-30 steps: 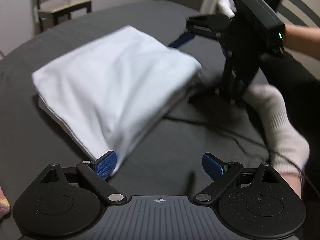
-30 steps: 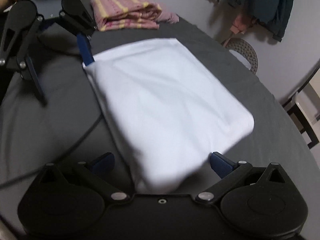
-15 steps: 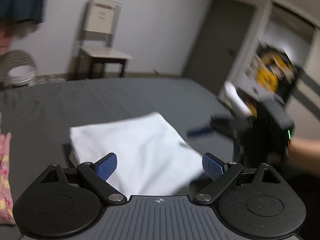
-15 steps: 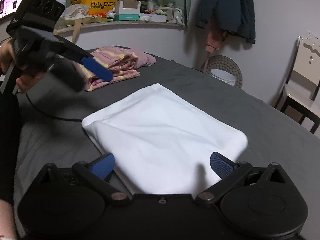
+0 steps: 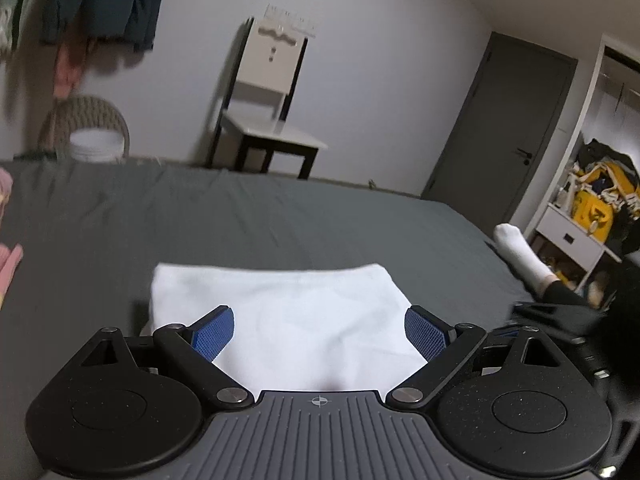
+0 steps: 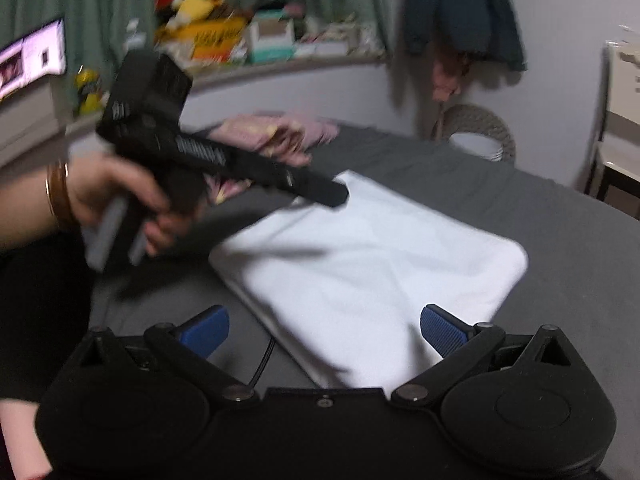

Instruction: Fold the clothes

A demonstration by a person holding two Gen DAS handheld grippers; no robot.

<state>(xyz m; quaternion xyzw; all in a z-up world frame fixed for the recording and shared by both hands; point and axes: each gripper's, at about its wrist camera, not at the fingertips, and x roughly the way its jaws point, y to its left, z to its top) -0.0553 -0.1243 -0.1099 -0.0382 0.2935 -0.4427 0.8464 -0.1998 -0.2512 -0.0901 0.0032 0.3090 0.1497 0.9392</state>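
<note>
A folded white garment (image 5: 280,312) is laid flat on the dark grey bed sheet (image 5: 280,220), as a neat rectangle with rounded corners. In the left wrist view, the left gripper (image 5: 319,330) is held above the near edge of the garment, its blue-padded fingers (image 5: 212,330) spread wide apart, with nothing pinched between them; the white cloth is seen through the gap, below and ahead of the pads. In the right wrist view, the right gripper (image 6: 324,330) is likewise spread open and empty, and the garment is seen between and beyond its fingers, its near corner reaching toward the right pad (image 6: 442,330). Whether either set of pads touches the cloth cannot be told.

From the right wrist camera, the left gripper's body is seen raised above the garment's far left edge, gripped by a hand (image 6: 120,196) wearing bangles (image 6: 56,190) at the wrist; this part is blurred. A black cable (image 6: 262,364) is seen on the sheet just beside the garment's near left edge. A pile of pink striped clothes (image 6: 276,132) is set behind the white garment, well apart from the right gripper. A white-socked foot (image 5: 520,256) is rested on the sheet to the right of the garment. A chair (image 5: 268,112) is stood against the wall beyond the bed.
</note>
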